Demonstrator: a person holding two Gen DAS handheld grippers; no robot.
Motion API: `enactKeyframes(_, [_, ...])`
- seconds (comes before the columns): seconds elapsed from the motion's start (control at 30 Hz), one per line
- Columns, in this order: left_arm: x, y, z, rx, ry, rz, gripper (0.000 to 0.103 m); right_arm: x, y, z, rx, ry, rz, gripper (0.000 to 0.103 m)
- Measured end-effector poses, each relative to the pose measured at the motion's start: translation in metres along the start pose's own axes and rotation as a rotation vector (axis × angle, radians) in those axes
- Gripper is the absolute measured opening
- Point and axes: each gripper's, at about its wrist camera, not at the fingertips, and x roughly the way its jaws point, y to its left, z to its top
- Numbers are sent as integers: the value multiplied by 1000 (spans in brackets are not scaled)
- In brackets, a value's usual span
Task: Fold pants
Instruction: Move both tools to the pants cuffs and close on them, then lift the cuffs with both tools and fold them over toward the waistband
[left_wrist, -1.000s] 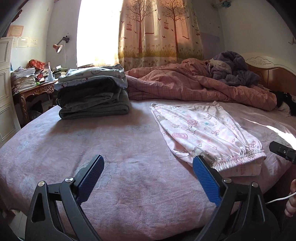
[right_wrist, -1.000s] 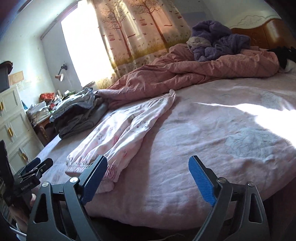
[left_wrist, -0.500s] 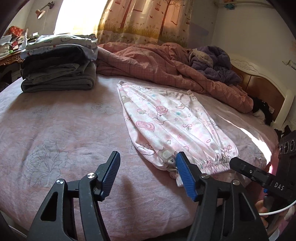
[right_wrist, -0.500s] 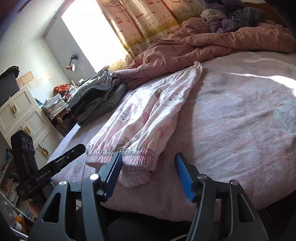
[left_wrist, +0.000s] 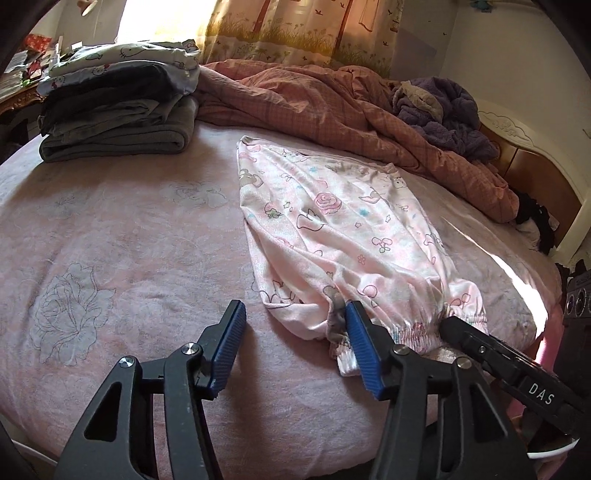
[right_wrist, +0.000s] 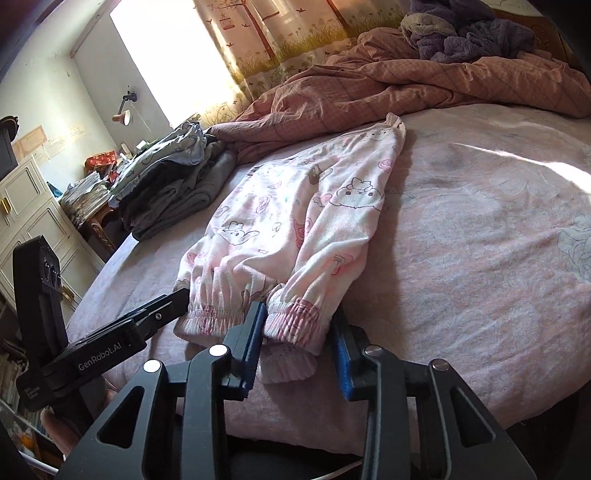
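The left gripper (left_wrist: 293, 330) hovers low over the near edge of a bed (left_wrist: 122, 236), its two blue-padded jaws closing but with a clear gap between them and only bare pink sheet in that gap. Its right-hand pad rests against the outer edge of the near hem of a pair of pink cartoon-print pants (left_wrist: 343, 229), beside the cloth rather than around it. The right gripper (right_wrist: 299, 332) sits at the same hem from the other side, its jaws also closing, with one gathered elastic cuff (right_wrist: 295, 319) lying between the blue pads; a little space shows on each side of the cuff, so the pads are not yet pressing on it. The pants lie flat and lengthwise on the bed, doubled so that one leg rests on the other, with the cuffs at the near edge and the waist end pointing toward a rumpled pink quilt (left_wrist: 332, 96) at the far side. A stack of folded clothes (left_wrist: 118, 107) sits on the bed to the left of the pants, well apart from them. A purple fleece (left_wrist: 443, 110) is heaped on the quilt near a wooden headboard (left_wrist: 532, 173). A curtain (right_wrist: 280, 40) printed with trees hangs at the sunlit window behind the bed.
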Motion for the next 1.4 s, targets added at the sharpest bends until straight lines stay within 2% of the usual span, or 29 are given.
enactKeyframes(0.07, [-4, 1, -1, -11, -11, -28, 57, -3, -6, -1, 30, -8, 33, 31])
enactKeyframes(0.13, [-5, 3, -1, -32, -11, -67, 65, -3, -8, -1, 41, -8, 44, 30])
enactKeyframes(0.23, [1, 2, 1, -28, 14, -58, 65, -4, -11, -3, 60, -11, 64, 30])
enactKeyframes(0.33, [12, -1, 3, -22, 56, -55, 54, -2, -10, -3, 63, -10, 68, 30])
enactKeyframes(0.53, [15, -12, 5, 28, 59, -26, 40, 6, -17, -1, 108, 10, 103, 30])
enactKeyframes(0.63, [15, -18, 4, 54, 57, -31, 24, 8, -16, 0, 105, 17, 94, 30])
enactKeyframes(0.77, [13, -25, 2, 94, 45, -5, 15, 8, -10, 0, 81, 5, 64, 26])
enactKeyframes(0.93, [8, -28, 2, 113, 16, 15, 8, 6, -1, 1, 46, 2, 21, 23])
enactKeyframes(1.17, [1, -27, 1, 113, -5, 27, 7, 3, 26, 1, -81, -6, -117, 22])
enactKeyframes(1.4, [-10, -31, -5, 109, -24, 35, 5, -8, 30, 0, -88, -15, -132, 18])
